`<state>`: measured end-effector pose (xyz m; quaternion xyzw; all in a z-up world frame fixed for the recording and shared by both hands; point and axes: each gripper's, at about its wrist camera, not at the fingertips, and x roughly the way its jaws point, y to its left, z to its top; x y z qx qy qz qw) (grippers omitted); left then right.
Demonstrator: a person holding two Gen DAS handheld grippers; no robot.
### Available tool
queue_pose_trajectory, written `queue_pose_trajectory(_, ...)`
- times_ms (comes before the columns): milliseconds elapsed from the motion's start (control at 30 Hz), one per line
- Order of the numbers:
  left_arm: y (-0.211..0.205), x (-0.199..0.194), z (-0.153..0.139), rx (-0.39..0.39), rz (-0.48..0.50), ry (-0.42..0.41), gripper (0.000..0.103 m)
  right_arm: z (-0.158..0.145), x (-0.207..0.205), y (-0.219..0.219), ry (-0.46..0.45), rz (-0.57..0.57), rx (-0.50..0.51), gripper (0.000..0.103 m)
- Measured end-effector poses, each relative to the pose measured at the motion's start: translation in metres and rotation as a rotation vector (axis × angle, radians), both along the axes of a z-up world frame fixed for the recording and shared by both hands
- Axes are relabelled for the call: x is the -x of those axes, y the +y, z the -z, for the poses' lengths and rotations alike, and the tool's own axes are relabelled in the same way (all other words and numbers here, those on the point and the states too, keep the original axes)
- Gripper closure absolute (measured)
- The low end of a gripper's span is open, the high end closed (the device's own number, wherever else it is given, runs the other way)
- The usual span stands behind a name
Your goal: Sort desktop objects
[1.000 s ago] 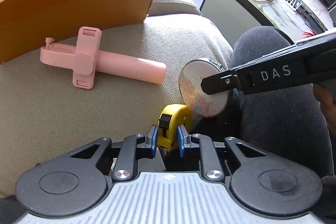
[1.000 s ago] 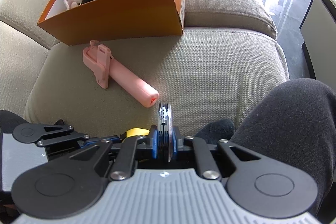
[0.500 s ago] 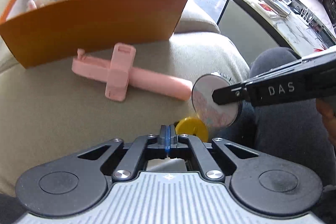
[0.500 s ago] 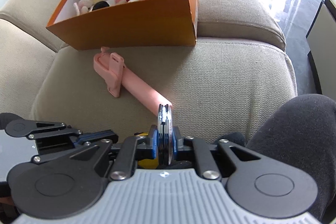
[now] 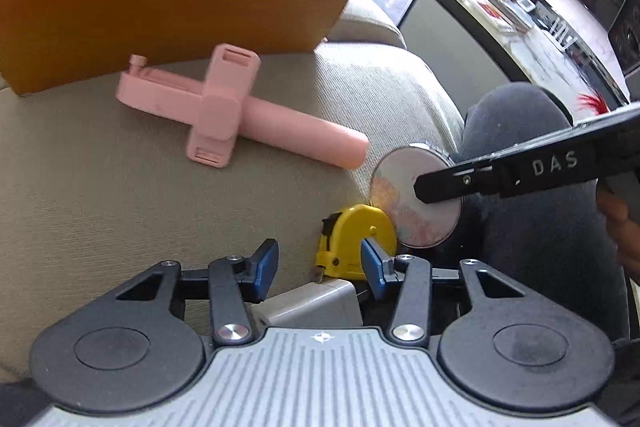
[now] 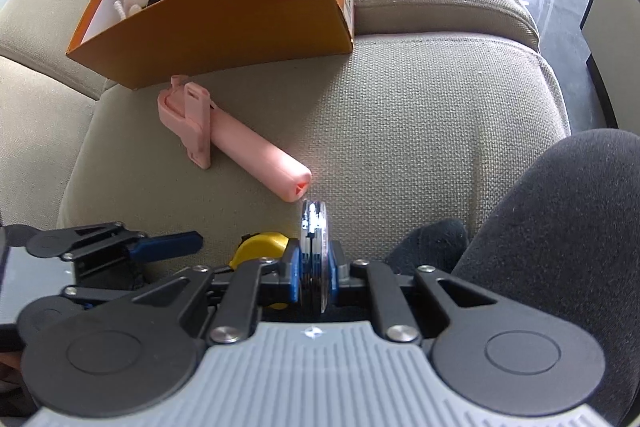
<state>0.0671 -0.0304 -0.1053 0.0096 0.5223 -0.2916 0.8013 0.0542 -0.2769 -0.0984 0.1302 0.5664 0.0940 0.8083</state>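
Bright daylight, window glare, fisheye-warped edges

L gripper (image 5: 318, 263) jaws just opened, nothing gripped; R gripper (image 6: 314, 269) clamped on disc (image 6: 315, 227).

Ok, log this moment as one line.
left gripper: jaws just opening, yellow tape measure between | right gripper: shut on round silver disc | orange cardboard box: awaiting

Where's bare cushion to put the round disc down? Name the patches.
Free: the seat cushion right of the pink selfie stick, between the orange box and the knee. Crowded: around the yellow tape measure, near both grippers.
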Motion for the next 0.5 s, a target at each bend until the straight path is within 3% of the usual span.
queue_pose_trajectory(500, -0.028, -0.005, 0.026, 0.003, 0.064, 0.062, 0.044, 0.005, -0.002, -0.007, 0.017, 0.017, -0.032, 0.089)
